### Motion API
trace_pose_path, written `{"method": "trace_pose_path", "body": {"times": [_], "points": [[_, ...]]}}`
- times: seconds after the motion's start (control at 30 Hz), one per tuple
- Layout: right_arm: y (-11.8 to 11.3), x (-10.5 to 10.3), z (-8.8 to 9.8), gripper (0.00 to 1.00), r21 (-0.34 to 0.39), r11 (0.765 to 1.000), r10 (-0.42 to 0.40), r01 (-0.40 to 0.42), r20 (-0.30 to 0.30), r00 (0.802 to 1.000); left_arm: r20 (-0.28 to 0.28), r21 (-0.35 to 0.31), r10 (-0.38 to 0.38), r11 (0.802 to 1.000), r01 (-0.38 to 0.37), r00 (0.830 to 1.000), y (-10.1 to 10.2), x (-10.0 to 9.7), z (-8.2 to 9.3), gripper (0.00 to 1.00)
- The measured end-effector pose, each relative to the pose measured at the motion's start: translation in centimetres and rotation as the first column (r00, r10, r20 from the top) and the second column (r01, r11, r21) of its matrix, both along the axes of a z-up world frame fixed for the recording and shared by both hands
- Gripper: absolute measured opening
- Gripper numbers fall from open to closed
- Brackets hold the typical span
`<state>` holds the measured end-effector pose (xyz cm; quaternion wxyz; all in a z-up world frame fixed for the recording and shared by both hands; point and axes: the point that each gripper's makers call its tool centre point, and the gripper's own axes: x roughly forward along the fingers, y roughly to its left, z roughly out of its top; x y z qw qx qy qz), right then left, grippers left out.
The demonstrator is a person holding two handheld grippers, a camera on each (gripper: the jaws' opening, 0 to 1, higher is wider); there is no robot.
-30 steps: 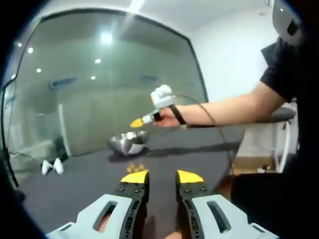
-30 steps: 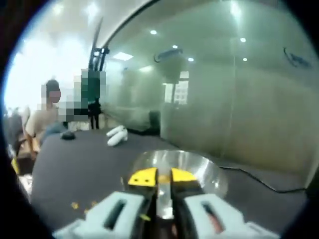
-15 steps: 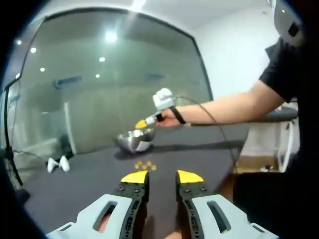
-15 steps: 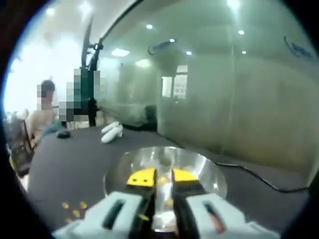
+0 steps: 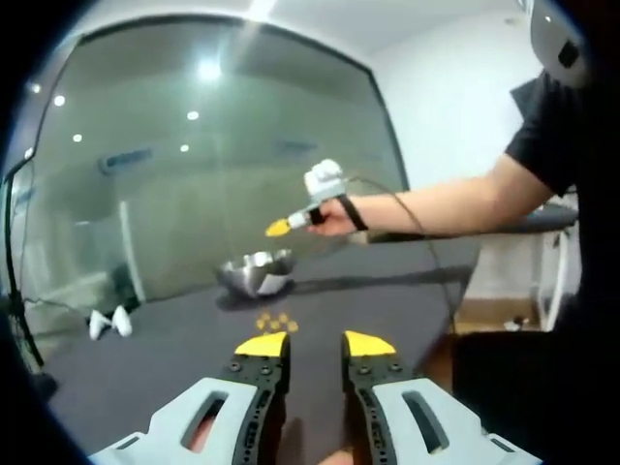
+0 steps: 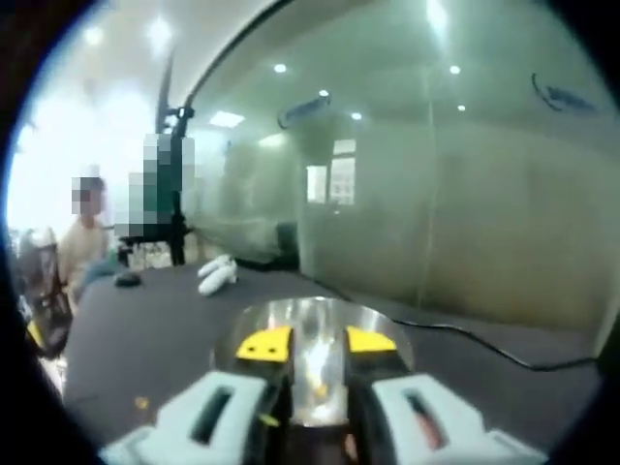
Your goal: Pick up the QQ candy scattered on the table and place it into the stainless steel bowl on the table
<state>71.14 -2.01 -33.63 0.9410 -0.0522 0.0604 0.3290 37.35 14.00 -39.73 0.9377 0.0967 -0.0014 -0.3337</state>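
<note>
The stainless steel bowl (image 5: 254, 272) stands on the dark table, beyond a small cluster of yellow QQ candy (image 5: 274, 321). My left gripper (image 5: 315, 345) hovers low over the table in front of that cluster, open with nothing between its yellow tips. A hand holds my right gripper (image 5: 280, 228) in the air just above the bowl. In the right gripper view my right gripper (image 6: 318, 343) is open directly over the bowl (image 6: 308, 320), and yellow candy pieces (image 6: 316, 364) glint inside it. One loose candy (image 6: 142, 402) lies on the table at the lower left.
Two white objects (image 5: 105, 323) lie on the table's far left, near a glass wall. A black cable (image 6: 484, 339) runs over the table behind the bowl. A person (image 6: 85, 242) sits at the table's far end. The table (image 5: 174, 358) edge is at the right.
My right gripper's jaws have spread apart over the bowl, and it has risen slightly. The left gripper has hardly moved.
</note>
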Motion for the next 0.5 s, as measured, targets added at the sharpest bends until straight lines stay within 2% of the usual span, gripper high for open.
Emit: {"method": "trace_pose_path", "body": {"times": [0.2,0.27,0.33,0.4,0.5], "points": [[-1.3,-2.3,1.1,0.20,0.001,1.000,0.003,-0.003,0.025,1.000,-0.001,0.017,-0.011,1.000,0.011,1.000,-0.7,0.1,0.0,0.23],[-1.4,-4.5,1.1,0.20,0.005,1.000,0.002,-0.003,0.034,0.999,0.001,0.017,-0.016,1.000,0.016,1.000,-0.8,0.0,0.0,0.23],[-1.7,-4.2,1.3,0.20,0.010,1.000,0.003,-0.003,0.033,0.999,0.000,0.016,-0.017,1.000,0.017,1.000,-1.0,0.0,-0.1,0.23],[-1.8,-5.3,1.0,0.20,0.011,1.000,0.021,-0.022,0.042,0.999,0.001,0.015,-0.017,1.000,0.017,1.000,-1.1,0.0,-0.1,0.23],[-1.1,-7.7,-1.0,0.20,-0.025,0.996,0.087,-0.086,0.049,0.995,-0.001,0.008,-0.016,1.000,0.016,1.000,-1.3,0.1,-0.2,0.23]]}}
